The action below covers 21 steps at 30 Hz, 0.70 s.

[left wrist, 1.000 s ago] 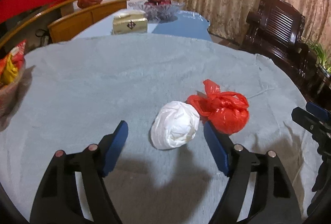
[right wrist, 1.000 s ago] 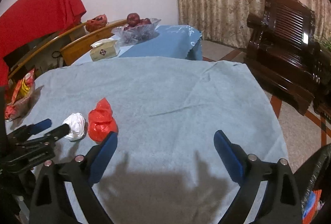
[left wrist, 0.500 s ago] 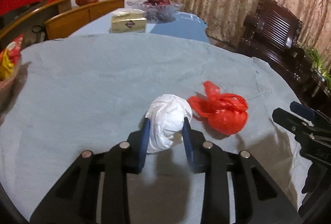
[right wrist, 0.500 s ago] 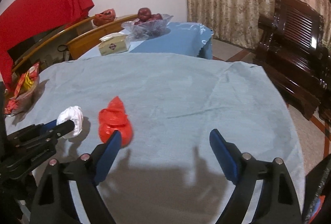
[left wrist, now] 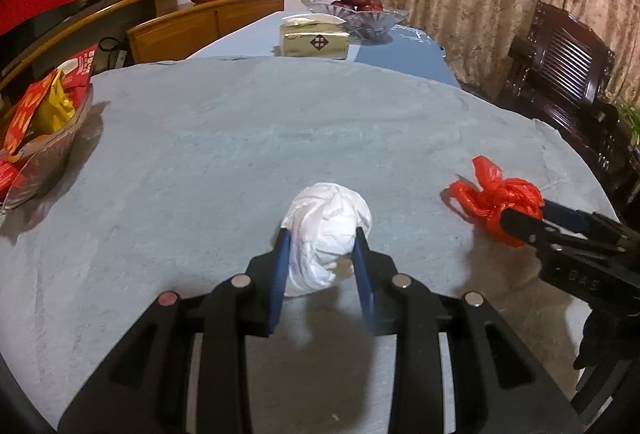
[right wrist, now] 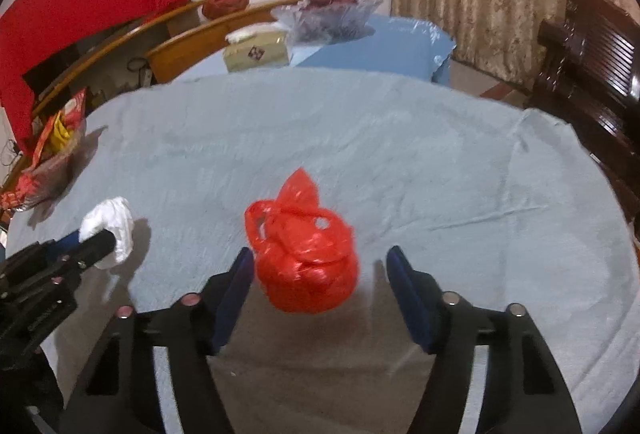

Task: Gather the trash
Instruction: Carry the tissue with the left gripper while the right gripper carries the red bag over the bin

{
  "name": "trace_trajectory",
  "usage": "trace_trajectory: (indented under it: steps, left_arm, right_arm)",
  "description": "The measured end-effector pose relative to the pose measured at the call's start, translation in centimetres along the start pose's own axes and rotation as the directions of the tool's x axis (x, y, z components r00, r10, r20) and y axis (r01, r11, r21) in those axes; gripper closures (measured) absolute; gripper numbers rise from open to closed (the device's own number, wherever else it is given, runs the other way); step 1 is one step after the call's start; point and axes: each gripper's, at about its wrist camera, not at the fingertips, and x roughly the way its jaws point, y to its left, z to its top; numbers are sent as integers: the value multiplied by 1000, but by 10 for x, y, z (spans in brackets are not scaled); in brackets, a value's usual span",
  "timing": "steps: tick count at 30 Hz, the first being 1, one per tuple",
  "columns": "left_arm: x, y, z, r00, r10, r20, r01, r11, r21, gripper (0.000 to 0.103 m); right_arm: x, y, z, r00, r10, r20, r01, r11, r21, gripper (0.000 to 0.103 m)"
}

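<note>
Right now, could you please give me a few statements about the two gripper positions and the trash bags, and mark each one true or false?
1. The left gripper is shut on the white bag. True.
2. The right gripper is clamped on the red bag. False: its fingers stand open on either side of the bag.
3. The two bags touch each other. False: bare tablecloth lies between them.
4. A tissue box stands on the farther table. True.
</note>
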Motion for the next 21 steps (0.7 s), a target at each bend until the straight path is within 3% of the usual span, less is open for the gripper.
trace_trajectory:
  steps: [2,5,21]
  left_arm:
    - [-2,1,-1,1000,3,1,-3,1000,0,73]
    - [-4,2,-2,1000,7,4,-7,1000,6,73]
    - [-45,-42,-4,999,-29,45,27,999,31,73]
  right_arm:
    - [4,1,-1,999,28,-22,-28,1000,-2,60]
    - [-1,2,-2,999,50,-15,-50,999,-4,64]
    - [-77,-25,-4,997,20,74,-21,1000,17,65]
